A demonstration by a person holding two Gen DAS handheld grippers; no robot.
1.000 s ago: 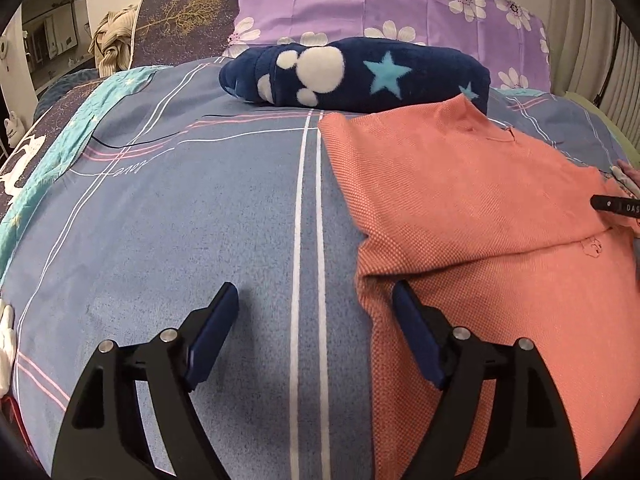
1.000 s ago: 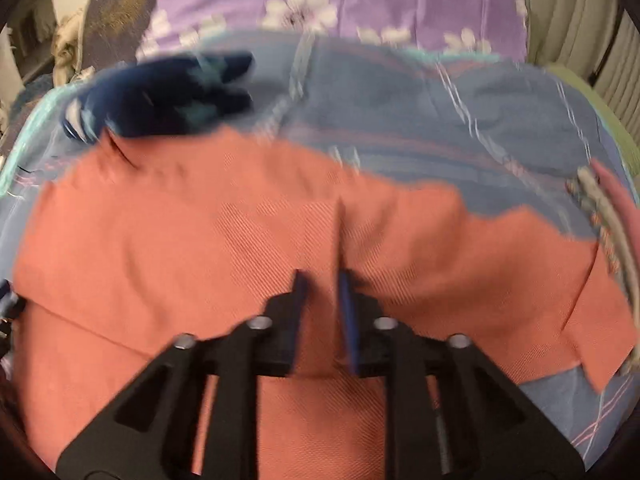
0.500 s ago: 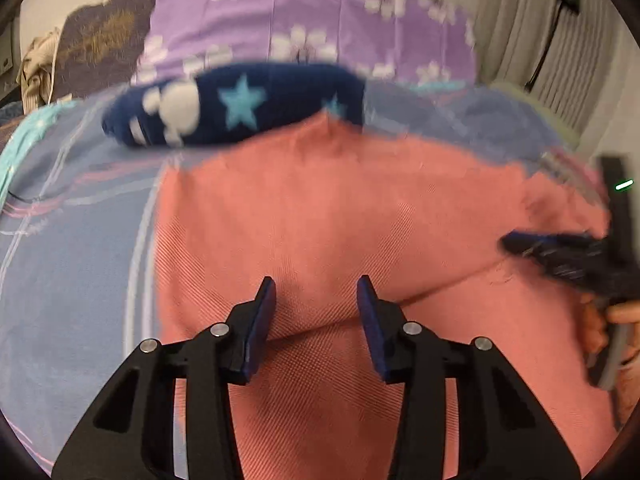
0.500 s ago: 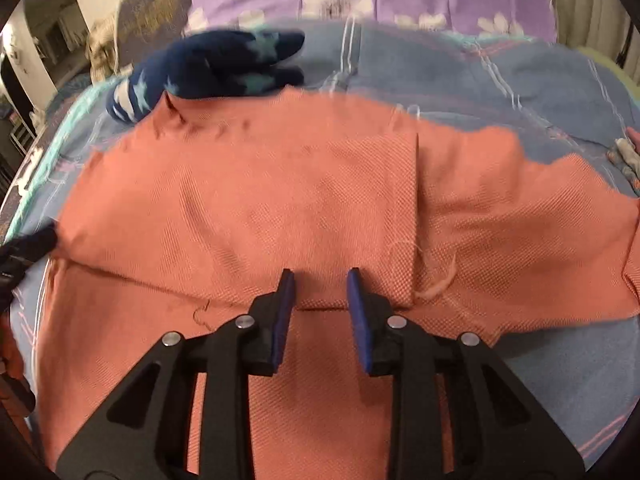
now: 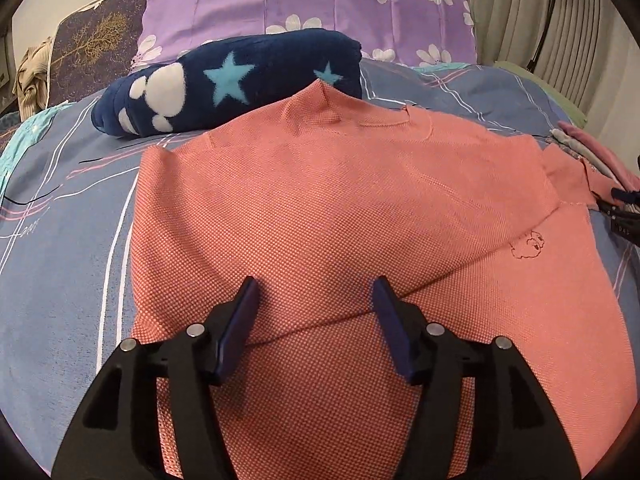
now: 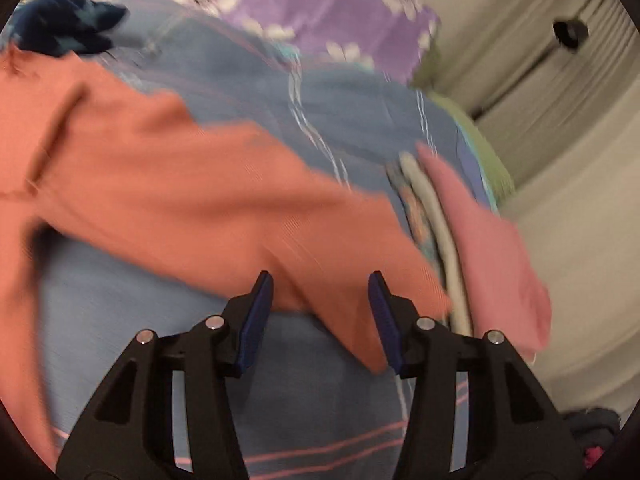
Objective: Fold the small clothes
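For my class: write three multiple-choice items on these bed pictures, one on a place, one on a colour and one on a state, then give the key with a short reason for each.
1. Where does the dark blue star blanket lie?
A. beyond the shirt, before the pillow
B. on the shirt
C. on the floor

2. What colour is the spread-out shirt?
A. green
B. salmon orange
C. white

3. How is the left hand-held gripper?
A. shut on the blanket
B. shut on the pillow
C. open over the shirt

Key:
1 A, the star blanket sits between the shirt and the purple flowered pillow.
2 B, its knit is salmon orange.
3 C, the left hand-held gripper shows a gap with shirt fabric unpinched.
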